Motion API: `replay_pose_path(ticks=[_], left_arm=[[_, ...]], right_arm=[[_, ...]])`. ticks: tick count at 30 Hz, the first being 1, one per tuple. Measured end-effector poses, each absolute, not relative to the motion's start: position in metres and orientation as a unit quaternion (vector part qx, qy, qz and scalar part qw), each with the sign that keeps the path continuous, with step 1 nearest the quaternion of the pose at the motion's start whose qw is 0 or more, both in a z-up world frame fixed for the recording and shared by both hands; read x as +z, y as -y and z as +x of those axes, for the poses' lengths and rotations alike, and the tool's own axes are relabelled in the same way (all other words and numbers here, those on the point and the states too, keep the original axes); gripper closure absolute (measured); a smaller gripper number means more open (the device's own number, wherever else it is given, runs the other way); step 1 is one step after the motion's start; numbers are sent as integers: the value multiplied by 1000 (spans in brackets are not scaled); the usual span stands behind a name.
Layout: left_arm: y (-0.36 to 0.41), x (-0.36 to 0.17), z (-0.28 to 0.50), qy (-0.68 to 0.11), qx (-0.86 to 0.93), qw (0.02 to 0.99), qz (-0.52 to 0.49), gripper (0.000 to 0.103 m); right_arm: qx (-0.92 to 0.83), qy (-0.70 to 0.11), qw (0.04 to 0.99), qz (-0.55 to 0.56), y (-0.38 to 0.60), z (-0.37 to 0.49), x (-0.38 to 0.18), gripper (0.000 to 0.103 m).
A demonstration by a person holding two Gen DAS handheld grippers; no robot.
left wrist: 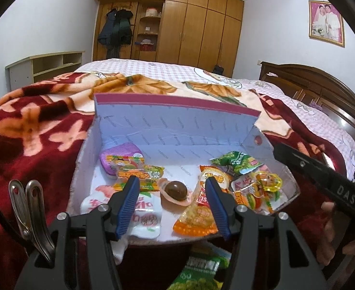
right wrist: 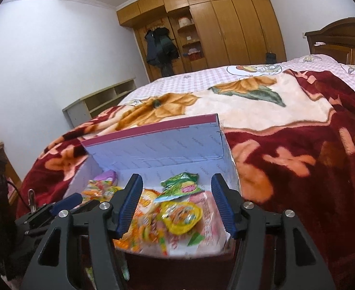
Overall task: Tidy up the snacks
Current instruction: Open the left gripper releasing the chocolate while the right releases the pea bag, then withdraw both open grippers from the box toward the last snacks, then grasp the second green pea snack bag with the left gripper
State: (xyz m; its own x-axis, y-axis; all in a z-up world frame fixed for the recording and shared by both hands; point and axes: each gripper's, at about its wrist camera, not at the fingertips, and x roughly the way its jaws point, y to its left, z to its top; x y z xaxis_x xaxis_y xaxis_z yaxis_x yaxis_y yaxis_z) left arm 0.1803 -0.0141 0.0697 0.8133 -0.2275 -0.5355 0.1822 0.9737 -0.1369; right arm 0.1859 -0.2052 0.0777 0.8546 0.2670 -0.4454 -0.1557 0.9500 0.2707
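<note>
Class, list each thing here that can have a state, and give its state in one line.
left gripper: open, empty
right gripper: open, empty
box: lid open, snacks inside
wrapped egg: sealed, lying in box
green packet: sealed, in box
wardrobe: doors shut

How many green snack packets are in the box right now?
1 inside the box: the green packet at its back right. Others may hide under the pile. Another green bag lies outside, below the front edge.
</note>
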Motion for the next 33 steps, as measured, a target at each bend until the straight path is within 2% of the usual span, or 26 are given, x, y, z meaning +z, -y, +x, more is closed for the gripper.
replay_pose_path(ticks=[8, 17, 23, 33], left_arm=[[15, 84, 139, -285, -98, 953, 19, 43], [21, 75, 106, -316, -119, 941, 14, 43], [33, 55, 114, -360, -126, 924, 23, 43], [57, 25, 128, -388, -115, 911, 77, 43]], right_arm=[[124, -240, 954, 130, 206, 146, 80, 42], [125, -263, 945, 150, 201, 116, 62, 42], [114, -262, 947, 149, 206, 99, 56, 42], [111, -272, 941, 166, 216, 95, 40, 42]])
